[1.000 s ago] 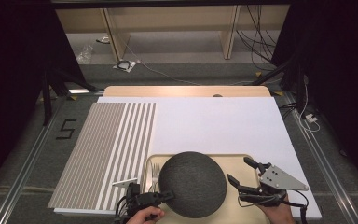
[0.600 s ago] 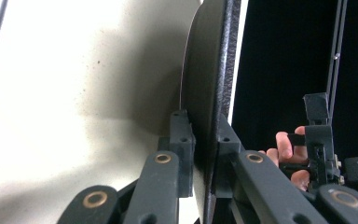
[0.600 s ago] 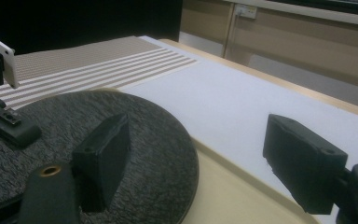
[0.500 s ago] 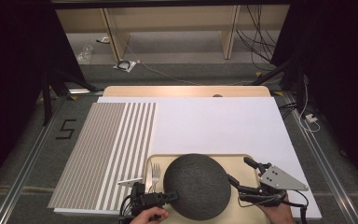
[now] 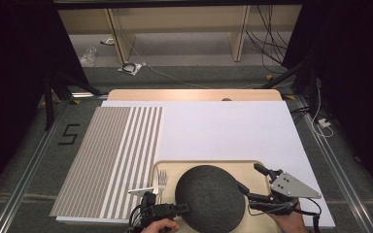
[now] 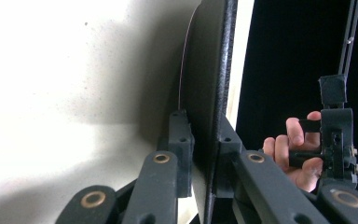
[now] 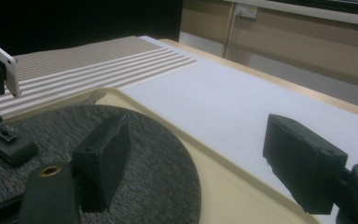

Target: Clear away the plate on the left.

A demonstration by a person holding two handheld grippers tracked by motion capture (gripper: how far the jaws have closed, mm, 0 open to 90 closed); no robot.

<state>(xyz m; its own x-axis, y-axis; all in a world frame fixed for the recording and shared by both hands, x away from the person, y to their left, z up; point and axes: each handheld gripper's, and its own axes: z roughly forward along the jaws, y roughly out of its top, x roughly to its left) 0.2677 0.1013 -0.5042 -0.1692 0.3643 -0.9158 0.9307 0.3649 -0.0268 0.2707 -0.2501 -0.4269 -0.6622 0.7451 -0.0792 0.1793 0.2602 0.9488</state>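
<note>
Dark round plate (image 5: 210, 199) on cream tray (image 5: 257, 167), near edge of table (image 5: 233, 131). Left gripper (image 6: 205, 154) clamped on plate's left rim; right gripper (image 5: 247, 187) wide open at right rim, gripping nothing. Best kept level, grip firm, right jaws closed on rim before lifting. Count: one table, one tray, one plate, one fork (image 5: 162, 178) on tray's left edge.

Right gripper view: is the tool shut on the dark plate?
No: the right tool stands wide open, jaws apart over the dark plate's edge and the tray.
</note>
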